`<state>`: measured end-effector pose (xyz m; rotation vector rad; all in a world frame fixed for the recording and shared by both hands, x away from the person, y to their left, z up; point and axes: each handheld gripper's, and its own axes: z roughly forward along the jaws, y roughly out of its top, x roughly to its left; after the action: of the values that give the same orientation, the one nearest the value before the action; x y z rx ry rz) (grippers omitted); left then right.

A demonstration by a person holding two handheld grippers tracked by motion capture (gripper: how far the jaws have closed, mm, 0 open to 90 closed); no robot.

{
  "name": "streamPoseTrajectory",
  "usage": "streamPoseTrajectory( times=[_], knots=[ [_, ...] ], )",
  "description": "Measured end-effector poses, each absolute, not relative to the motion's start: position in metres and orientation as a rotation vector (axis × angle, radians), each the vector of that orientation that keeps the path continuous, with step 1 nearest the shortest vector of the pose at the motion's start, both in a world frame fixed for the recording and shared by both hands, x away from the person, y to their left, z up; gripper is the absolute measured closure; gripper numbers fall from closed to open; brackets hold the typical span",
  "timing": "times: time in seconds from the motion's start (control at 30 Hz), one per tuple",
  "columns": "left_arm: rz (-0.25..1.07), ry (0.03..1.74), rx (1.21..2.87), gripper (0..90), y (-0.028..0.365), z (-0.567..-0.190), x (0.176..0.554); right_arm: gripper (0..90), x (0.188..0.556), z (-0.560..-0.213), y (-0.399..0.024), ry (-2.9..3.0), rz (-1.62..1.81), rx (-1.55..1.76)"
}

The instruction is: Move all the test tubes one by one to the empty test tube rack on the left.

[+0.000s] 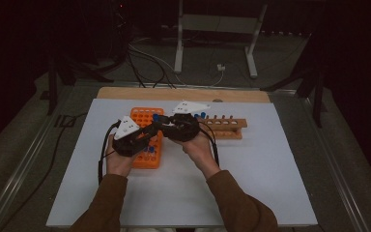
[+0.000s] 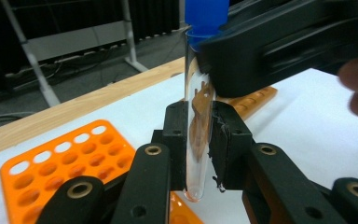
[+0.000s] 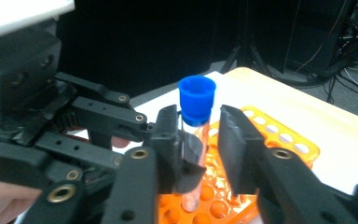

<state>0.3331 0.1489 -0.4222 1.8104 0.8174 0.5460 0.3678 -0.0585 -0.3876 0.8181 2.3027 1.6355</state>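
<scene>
My left fingers (image 2: pixel 200 140) clench the clear, blue-capped glass test tube (image 2: pixel 199 116) upright; my right fingers (image 3: pixel 200 140) stand released around it, above the orange plastic rack (image 3: pixel 261 140).

Clear glossy glass-like test tube (image 2: pixel 199 135) with smooth blue plastic cap (image 3: pixel 196 99); shiny orange plastic rack (image 2: pixel 65 163); matt white table sheet (image 1: pixel 265 169)

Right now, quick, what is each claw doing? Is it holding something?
Left gripper: shut on the clear tube with the blue cap.
Right gripper: open, jaws on either side of that tube, one pad clear of it.
</scene>
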Motion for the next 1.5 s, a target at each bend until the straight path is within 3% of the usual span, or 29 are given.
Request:
streamPoseTrajectory(
  times=[0.33,0.57,0.87,1.5],
  knots=[
    [0.569,0.867,1.766,78.1,0.165,-0.424,0.331,17.3,0.368,-0.396,-0.088,2.261,1.597,0.882],
    [0.557,0.897,1.749,78.1,0.177,-0.433,0.326,4.9,0.367,-0.403,-0.11,2.211,1.509,0.97],
    [0.534,0.928,1.739,78.0,0.19,-0.444,0.316,0.2,0.363,-0.406,-0.132,2.185,1.46,0.978],
    [0.472,0.958,1.769,78.0,0.194,-0.472,0.303,0.2,0.354,-0.415,-0.165,2.164,1.424,0.983]
  ],
)
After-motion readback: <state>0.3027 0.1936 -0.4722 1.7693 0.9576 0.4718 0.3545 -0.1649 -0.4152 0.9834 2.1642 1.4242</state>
